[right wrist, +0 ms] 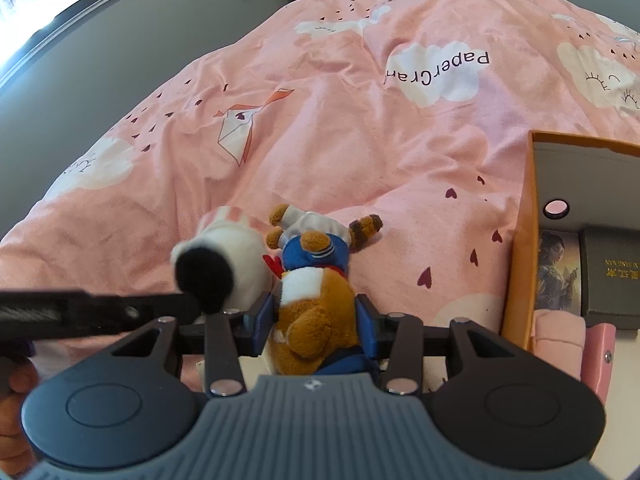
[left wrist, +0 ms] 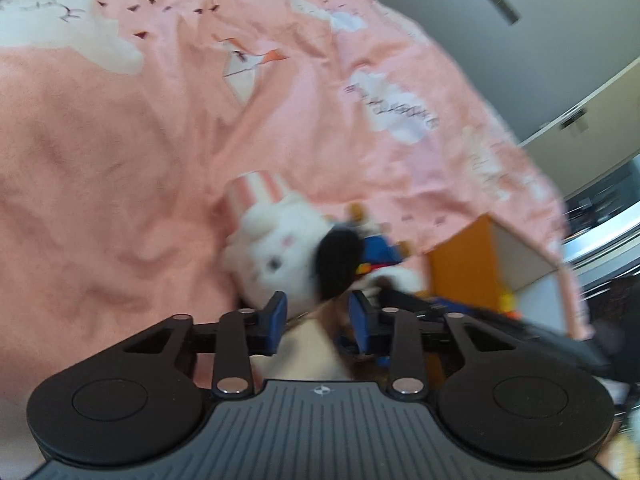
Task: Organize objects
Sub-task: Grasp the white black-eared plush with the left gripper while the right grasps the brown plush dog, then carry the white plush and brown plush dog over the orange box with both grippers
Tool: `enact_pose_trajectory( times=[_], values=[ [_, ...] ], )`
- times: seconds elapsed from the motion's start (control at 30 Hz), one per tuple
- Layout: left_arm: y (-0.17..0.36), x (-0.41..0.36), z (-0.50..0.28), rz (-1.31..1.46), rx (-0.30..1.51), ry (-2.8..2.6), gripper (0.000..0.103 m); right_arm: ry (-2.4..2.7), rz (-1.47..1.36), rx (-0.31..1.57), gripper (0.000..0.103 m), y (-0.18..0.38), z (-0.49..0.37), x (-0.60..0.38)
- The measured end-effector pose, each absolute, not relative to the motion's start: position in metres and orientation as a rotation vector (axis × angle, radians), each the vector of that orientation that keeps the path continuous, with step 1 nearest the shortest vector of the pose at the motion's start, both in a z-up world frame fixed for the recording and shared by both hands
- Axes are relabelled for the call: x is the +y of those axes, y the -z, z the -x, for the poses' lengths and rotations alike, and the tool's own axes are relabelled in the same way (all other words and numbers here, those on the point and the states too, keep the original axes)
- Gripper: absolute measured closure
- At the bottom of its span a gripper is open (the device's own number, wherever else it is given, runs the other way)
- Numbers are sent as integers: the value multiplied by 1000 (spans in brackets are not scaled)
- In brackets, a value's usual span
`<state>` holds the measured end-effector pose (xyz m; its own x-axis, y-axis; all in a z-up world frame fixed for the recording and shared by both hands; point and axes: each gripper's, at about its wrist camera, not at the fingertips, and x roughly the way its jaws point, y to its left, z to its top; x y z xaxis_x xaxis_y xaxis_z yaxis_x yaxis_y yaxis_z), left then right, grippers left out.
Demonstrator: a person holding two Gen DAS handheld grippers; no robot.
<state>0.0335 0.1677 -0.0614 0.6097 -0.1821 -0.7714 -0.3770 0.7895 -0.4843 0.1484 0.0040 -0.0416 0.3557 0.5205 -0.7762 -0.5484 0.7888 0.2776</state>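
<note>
Right gripper (right wrist: 316,326): it squeezes the brown plush toy (right wrist: 316,320) by its head, with a blue pad pressed on each side.
Left gripper (left wrist: 318,322): its pads are close together around something soft and pale. The picture is blurry, so I cannot tell if it has a hold or what that soft thing is.
Brown plush toy: it lies on the pink duvet (right wrist: 340,128), in a blue sailor top with a stripy tail (right wrist: 366,230) at the far end.
White bunny plush (right wrist: 228,256): it lies touching the brown toy's left side. It has a black ear (right wrist: 205,274) and a pink striped bit.
Orange box (right wrist: 520,248): it sits open to the right, just beside the toys, with a dark box (right wrist: 612,276) and pink things inside.
How to do it well: I think the brown toy goes in the box. Keep the squeeze firm, lift straight up so the tail comes free, then move right.
Edges: lift the toy over the box's near wall, not into it.
Open room: the box looks quite full. The duvet behind is wide and bare.
</note>
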Motion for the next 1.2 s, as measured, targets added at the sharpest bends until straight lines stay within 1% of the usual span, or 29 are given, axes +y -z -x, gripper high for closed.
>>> enact_pose_trajectory(
  times=[0.17,0.23,0.3,0.37,0.4,0.6,0.8,0.9,1.03,1.2],
  values=[
    [66,167,-33,671,917,-173,68,-683,25,986,57,40,-148,2],
    [61,169,-29,666,878,-217,66,-678,22,984,57,39,-148,1],
    [57,172,-26,668,850,-259,58,-668,14,979,58,37,-149,0],
    [56,177,-23,694,829,-288,51,-659,7,966,58,34,-150,-2],
    [56,180,-23,712,823,-296,46,-657,3,956,58,32,-151,-3],
    [70,190,-31,833,836,-350,34,-671,-7,912,58,22,-159,0],
    [76,188,-44,930,840,-345,30,-694,-4,938,58,31,-164,11],
    [67,182,-47,882,819,-348,22,-711,-11,951,58,36,-166,12],
    [68,178,-57,875,856,-356,22,-752,-41,991,58,43,-166,15],
    [71,167,-66,759,921,-410,21,-779,-27,1006,58,49,-162,21]
  ],
)
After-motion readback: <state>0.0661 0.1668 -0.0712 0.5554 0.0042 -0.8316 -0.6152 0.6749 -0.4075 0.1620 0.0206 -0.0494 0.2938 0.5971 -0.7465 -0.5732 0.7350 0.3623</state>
